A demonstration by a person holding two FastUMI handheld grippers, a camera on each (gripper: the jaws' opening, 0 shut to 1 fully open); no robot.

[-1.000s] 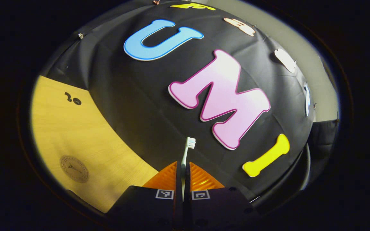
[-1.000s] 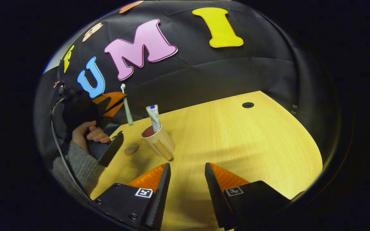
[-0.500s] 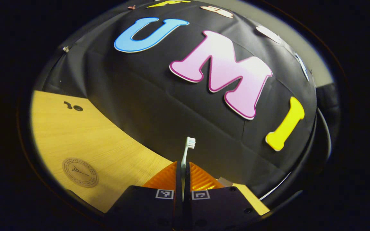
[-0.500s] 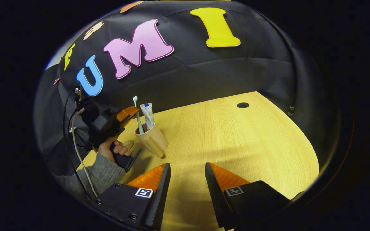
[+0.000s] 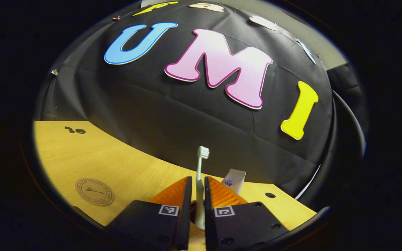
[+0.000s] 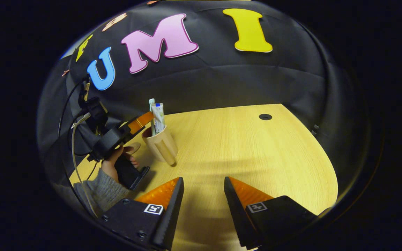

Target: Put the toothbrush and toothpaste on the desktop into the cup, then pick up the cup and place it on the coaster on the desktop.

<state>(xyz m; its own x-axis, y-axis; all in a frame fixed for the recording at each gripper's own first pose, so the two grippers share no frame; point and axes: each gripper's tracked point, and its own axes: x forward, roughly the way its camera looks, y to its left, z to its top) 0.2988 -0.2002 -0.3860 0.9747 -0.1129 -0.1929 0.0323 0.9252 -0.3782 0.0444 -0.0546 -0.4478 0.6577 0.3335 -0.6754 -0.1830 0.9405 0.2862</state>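
Toothbrush (image 5: 201,181) upright in cup (image 6: 161,143), beside toothpaste (image 6: 158,116). Left gripper (image 5: 196,183) fingers flank the handle with slight gaps, so can't tell if it's gripped. Coaster (image 5: 94,191) lies near, on desk (image 6: 257,153). Right gripper (image 6: 203,183) open, apart from the cup.

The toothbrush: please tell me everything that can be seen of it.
The pale, slim plastic toothbrush stands nearly upright, white bristle head on top. Its lower end sits inside the beige cup, beside the white toothpaste tube. The left gripper has its fingers parted on either side of the handle; contact cannot be told.
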